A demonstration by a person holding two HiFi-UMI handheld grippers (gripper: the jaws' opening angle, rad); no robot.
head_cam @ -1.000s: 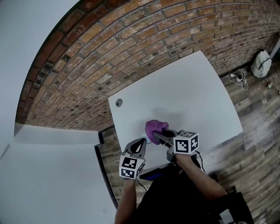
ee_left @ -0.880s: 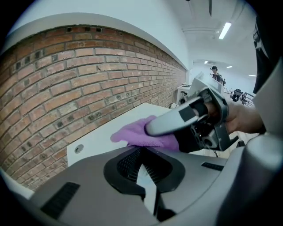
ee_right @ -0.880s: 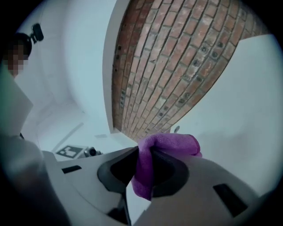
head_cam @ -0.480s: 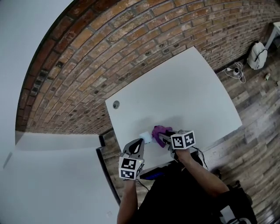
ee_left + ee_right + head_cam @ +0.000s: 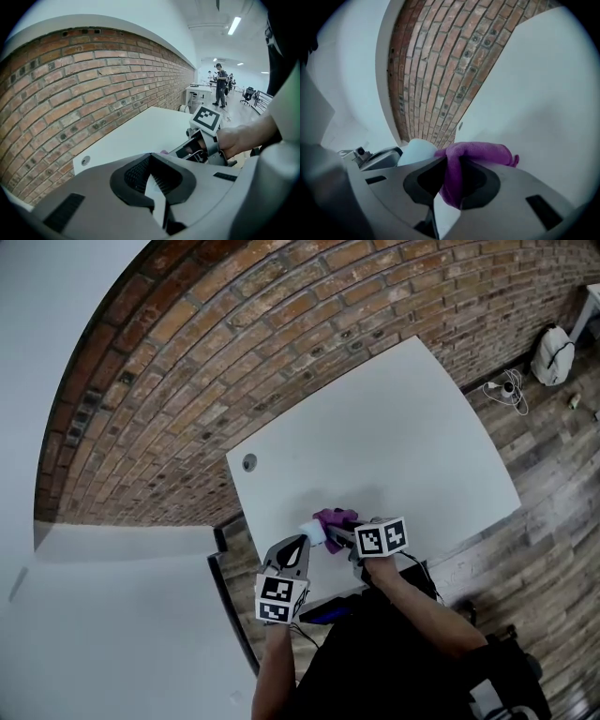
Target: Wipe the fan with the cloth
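The small pale-blue rounded fan (image 5: 417, 149) is mostly hidden behind the jaws. The left gripper (image 5: 154, 187) pinches narrowly what seems to be its thin white edge. The right gripper (image 5: 450, 180) clamps the purple microfibre cloth (image 5: 478, 152) just beside the fan.

One cloth (image 5: 336, 517), one fan (image 5: 310, 532), one table (image 5: 394, 427)

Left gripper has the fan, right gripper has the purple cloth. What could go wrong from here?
1. The left gripper seems to pinch the fan only at its tips; pressure from the cloth could twist it or slip it out.
2. The right gripper grips just a fold of the cloth, with the rest bunched beyond the jaws; dragging might pull it free.
3. The work sits near the table edge nearest the person; a dropped fan might reach the floor.
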